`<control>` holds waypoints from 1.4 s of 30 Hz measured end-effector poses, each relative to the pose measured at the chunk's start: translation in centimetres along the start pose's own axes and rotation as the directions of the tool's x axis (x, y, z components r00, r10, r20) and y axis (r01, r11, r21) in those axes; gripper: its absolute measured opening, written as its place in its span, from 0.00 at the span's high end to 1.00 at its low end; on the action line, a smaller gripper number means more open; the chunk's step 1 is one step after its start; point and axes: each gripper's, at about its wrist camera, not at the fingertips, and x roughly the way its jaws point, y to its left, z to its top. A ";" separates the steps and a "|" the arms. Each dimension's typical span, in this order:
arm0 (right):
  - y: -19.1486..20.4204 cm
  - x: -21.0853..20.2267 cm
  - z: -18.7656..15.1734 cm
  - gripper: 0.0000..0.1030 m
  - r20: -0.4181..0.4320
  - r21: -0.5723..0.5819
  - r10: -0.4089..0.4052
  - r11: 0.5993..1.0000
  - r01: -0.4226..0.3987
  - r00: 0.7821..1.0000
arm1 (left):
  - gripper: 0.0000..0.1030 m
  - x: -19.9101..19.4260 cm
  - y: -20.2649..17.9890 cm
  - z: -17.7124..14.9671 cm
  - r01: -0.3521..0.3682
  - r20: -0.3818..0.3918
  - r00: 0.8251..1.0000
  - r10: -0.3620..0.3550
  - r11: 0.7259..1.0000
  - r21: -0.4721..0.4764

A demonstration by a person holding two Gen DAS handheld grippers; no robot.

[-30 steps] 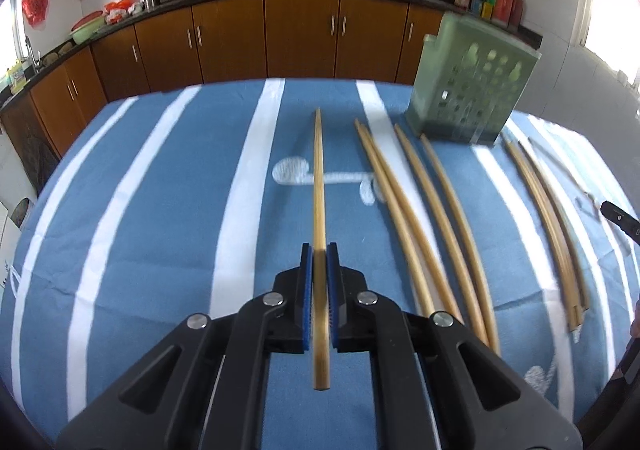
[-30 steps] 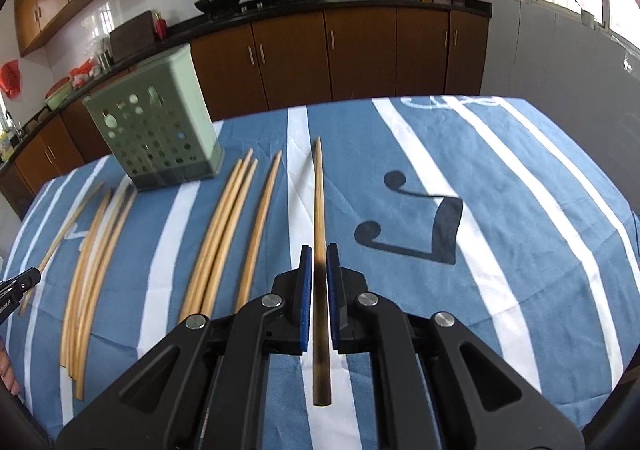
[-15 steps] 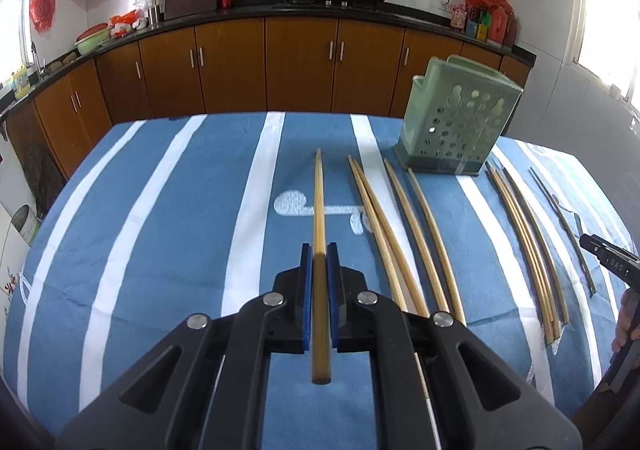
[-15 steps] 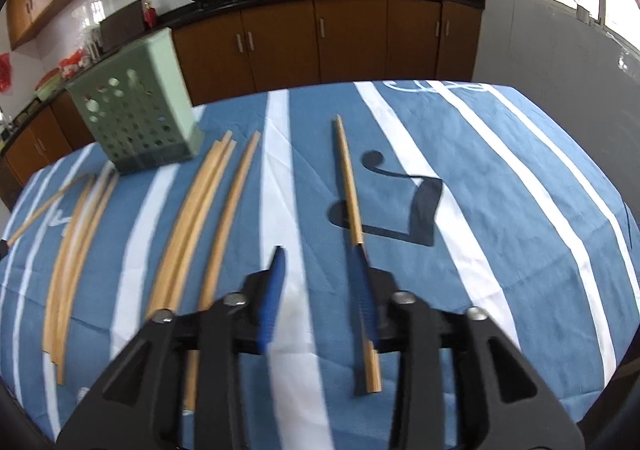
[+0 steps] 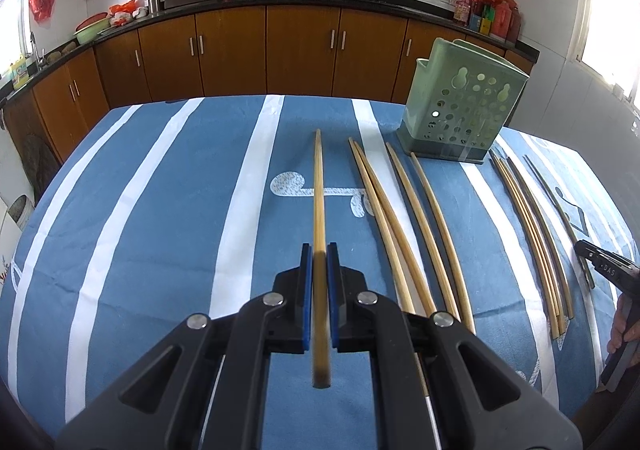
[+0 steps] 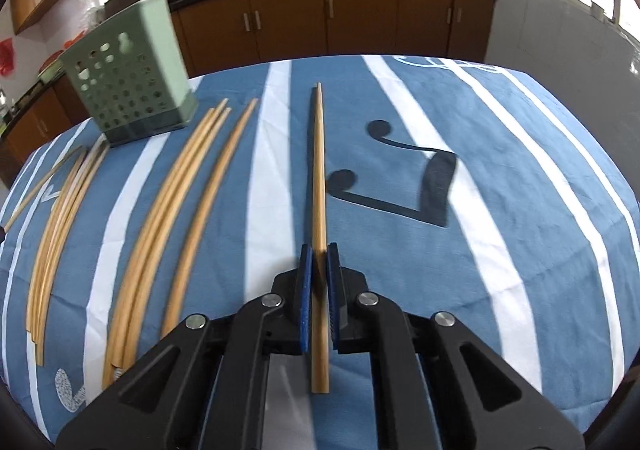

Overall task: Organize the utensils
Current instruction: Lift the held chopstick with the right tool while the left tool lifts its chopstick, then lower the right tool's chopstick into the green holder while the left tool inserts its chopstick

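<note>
While each tool point(image 5: 320, 262) point(image 6: 319, 262) clamps one chopstick point(image 5: 319, 210) point(image 6: 319, 178), both chopsticks point straight ahead, tips forward.

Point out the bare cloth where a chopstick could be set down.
Free: the tablecloth left of the left gripper, and the stretch right of the right gripper around the black note print. Crowded: beside the green holder, where loose chopsticks lie.
</note>
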 end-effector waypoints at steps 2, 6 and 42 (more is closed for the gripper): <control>0.8 0.1 0.0 0.92 0.002 -0.019 0.008 1.000 -0.008 1.000 | 0.92 0.1 0.1 -0.1 0.002 -0.003 1.000 -0.002 1.000 -0.007; 0.9 -0.3 -0.5 0.91 0.000 -0.009 0.023 1.000 -0.023 1.000 | 0.92 0.1 0.1 -0.2 0.005 -0.004 1.000 -0.005 1.000 -0.010; 1.4 -11.5 4.5 0.93 0.364 -0.010 0.130 0.991 -0.135 0.923 | 0.92 -8.9 -0.6 5.0 0.037 0.282 0.959 -0.027 0.999 -0.032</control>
